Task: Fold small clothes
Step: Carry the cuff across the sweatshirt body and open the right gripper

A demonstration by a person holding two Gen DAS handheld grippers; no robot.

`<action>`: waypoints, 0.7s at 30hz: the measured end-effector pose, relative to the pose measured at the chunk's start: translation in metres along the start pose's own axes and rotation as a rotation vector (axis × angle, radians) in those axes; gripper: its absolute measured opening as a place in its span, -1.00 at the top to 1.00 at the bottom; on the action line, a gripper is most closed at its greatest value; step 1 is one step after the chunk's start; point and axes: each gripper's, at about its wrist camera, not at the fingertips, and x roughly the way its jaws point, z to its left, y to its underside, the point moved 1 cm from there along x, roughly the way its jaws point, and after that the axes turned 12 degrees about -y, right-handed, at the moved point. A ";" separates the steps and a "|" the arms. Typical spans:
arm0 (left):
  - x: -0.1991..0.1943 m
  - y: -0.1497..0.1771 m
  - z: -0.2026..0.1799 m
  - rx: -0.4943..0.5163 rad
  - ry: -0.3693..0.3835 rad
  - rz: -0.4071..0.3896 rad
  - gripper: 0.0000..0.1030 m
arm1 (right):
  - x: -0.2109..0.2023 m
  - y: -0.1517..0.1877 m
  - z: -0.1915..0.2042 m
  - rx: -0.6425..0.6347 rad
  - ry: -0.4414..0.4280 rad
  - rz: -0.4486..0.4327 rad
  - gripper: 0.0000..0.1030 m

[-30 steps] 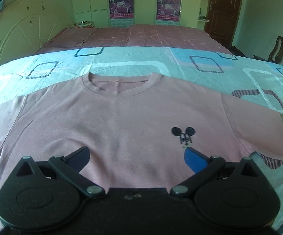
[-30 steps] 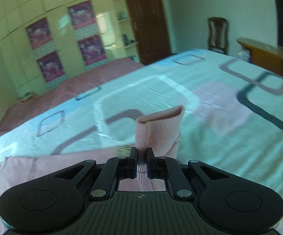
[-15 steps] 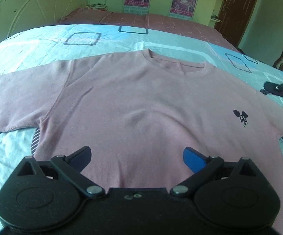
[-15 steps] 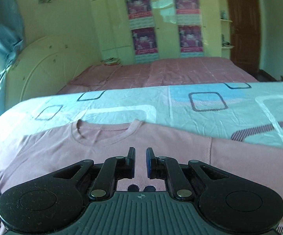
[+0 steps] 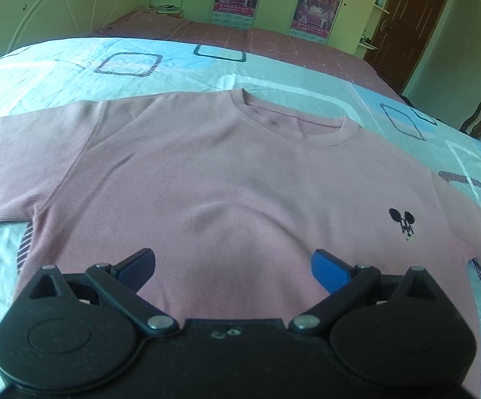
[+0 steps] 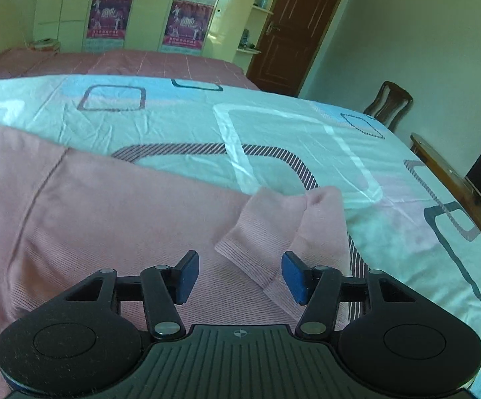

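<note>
Item: pink shirt (image 5: 227,179), front up, flat on the patterned bed (image 6: 180,123). Change: right tool (image 6: 239,274), clamped on the right sleeve cuff (image 6: 267,229) a second ago, now spread wide and empty, cuff folded inward on the sleeve. Left tool (image 5: 232,266) wide, empty, over the near hem; first sleeve fold judged done.
</note>
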 end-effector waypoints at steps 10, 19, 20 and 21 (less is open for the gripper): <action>0.001 0.006 -0.005 0.018 -0.045 0.025 -0.94 | 0.017 0.000 -0.039 0.178 -0.098 0.000 0.41; 0.008 0.006 0.017 0.003 -0.068 0.037 -0.94 | -0.020 -0.019 -0.025 0.225 -0.182 -0.119 0.89; 0.009 0.006 0.019 0.004 -0.070 0.037 -0.94 | -0.028 -0.025 -0.010 0.205 -0.216 -0.135 0.89; 0.011 0.006 0.020 0.005 -0.076 0.036 -0.94 | -0.035 -0.030 0.006 0.188 -0.249 -0.150 0.89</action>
